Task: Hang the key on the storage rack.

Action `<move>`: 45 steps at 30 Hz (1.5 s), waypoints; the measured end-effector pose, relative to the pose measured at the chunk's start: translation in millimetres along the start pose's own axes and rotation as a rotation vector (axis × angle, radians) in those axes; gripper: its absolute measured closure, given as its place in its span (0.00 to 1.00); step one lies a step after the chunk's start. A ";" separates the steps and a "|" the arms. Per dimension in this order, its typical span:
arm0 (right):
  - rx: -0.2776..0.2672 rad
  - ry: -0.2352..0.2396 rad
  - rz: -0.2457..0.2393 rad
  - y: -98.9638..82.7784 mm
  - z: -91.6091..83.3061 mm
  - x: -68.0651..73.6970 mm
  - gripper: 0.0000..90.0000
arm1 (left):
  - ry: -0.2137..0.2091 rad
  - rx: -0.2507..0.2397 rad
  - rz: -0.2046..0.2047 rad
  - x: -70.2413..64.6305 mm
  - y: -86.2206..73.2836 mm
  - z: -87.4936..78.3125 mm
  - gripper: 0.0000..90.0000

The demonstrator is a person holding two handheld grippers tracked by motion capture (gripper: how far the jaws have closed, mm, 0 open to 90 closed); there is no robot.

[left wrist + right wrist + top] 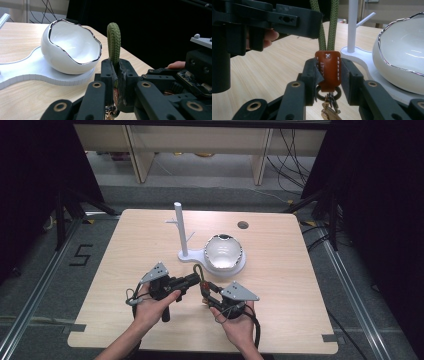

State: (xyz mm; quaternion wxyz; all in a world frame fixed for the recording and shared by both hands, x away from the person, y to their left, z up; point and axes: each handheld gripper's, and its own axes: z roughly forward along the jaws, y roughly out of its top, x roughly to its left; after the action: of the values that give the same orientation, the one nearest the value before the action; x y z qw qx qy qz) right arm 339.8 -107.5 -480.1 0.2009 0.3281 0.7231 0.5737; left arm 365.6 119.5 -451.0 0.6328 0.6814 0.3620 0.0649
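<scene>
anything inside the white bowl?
Nothing visible inside the white bowl: the left gripper view shows a bare glossy interior down its far wall. The near rim covers the very bottom, so something small and flat there can't be ruled out.

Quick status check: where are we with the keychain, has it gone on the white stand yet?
Not yet. Done: the keychain is off the table, held between both claws. In hand: the left claw is shut on the green cord loop, and the right claw on the brown leather tab. Left: the white stand with its pegs is bare and the white bowl looks empty, so placing remains, presumably there.
</scene>
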 end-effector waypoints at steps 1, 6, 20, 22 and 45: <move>0.006 0.009 0.018 0.0 0.0 1.1 0.76 | -0.001 -0.002 0.000 0.1 -0.2 0.1 0.90; 0.003 0.002 0.014 0.2 -0.3 1.1 0.76 | -0.002 -0.001 0.014 -0.8 0.2 0.5 0.92; 0.038 0.022 0.027 5.9 -1.0 5.9 0.68 | 0.023 -0.002 0.103 -6.8 4.1 -5.4 0.93; 0.028 -0.005 -0.009 6.9 -1.5 4.4 0.64 | 0.038 -0.008 0.121 -6.8 5.6 -6.9 0.93; 0.062 -0.045 -0.002 0.0 -16.8 -12.2 0.54 | 0.230 -0.051 0.204 14.3 20.0 -36.9 0.93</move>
State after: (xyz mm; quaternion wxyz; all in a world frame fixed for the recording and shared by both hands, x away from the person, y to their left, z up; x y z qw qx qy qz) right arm 337.2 -127.8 -476.7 0.2076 0.3462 0.7362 0.5432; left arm 364.1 159.1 -431.1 0.5945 0.6863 0.3591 0.2159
